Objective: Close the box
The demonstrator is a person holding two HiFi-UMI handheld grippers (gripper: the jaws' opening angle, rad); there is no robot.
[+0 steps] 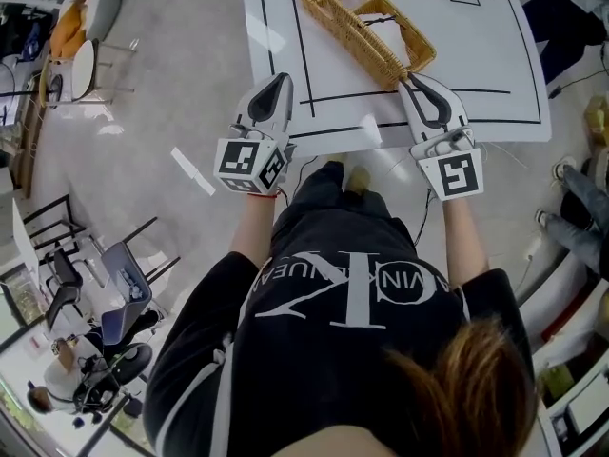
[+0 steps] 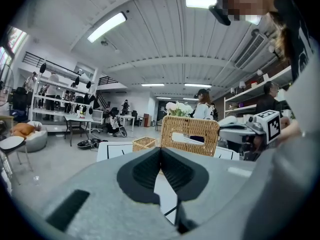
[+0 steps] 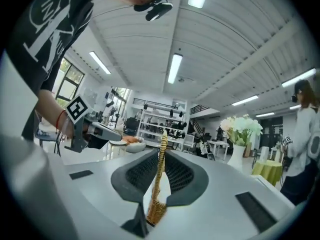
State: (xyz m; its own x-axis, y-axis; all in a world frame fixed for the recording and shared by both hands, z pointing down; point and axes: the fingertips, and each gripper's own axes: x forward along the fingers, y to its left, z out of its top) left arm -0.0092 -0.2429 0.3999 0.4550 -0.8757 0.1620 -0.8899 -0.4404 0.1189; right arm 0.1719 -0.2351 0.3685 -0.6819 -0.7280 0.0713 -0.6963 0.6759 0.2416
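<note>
**Right gripper clamped on box edge; left gripper shut, empty**

You are clenching the right gripper [image 3: 161,156] on a thin wicker edge of the box [image 3: 159,184]. In the right gripper view the strip is running upright between the two pads, which are pressing it from both sides. In the head view that gripper [image 1: 410,80] is meeting the near end of the box [image 1: 366,22].

You are holding the left gripper [image 2: 160,150] with its jaws together and nothing between them. In the head view it [image 1: 283,77] is hanging at the near edge of the table [image 1: 495,74], well apart from the box and to its left.

The box is lying at a slant on the white table, its open compartments facing up and its far end reaching toward the table's far side. From the left gripper view, its end panel [image 2: 190,134] with a slot handle is standing upright, facing the camera. A smaller basket [image 2: 145,143] is sitting beyond it to the left.

Black lines [image 1: 303,46] are marking the table around the box.
</note>
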